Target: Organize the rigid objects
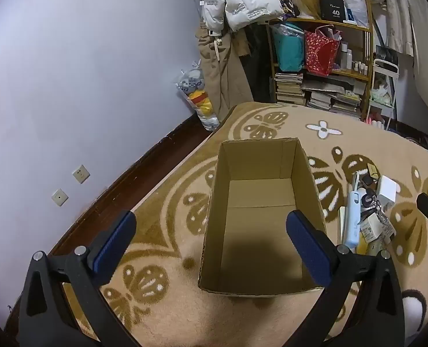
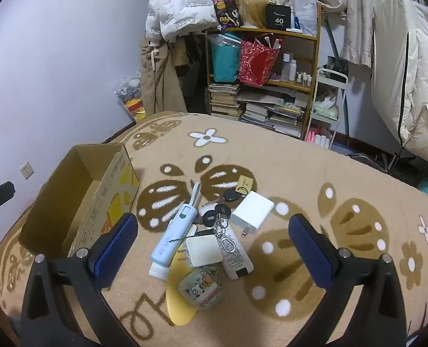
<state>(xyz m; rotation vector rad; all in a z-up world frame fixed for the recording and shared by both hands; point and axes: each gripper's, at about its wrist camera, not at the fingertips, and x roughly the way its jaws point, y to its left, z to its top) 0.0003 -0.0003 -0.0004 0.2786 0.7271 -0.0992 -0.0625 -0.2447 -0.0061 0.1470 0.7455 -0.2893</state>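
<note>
Left wrist: gripper [image 1: 211,228] wide apart above cardboard box [image 1: 260,217].

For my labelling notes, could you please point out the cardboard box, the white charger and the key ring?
cardboard box [image 1: 260,193]: left wrist view, inner floor.
white charger [image 2: 253,212]: right wrist view, top face.
key ring [image 2: 227,241]: right wrist view, metal clasp.

A lived-in home bedroom: patterned blanket [image 2: 271,156], cluttered bookshelf [image 2: 271,86], hanging coats [image 2: 161,81], puffy jacket [image 2: 179,5]

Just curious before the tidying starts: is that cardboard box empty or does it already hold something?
Empty. The cardboard box shows only its bare floor, in shadow at the near end.
</note>
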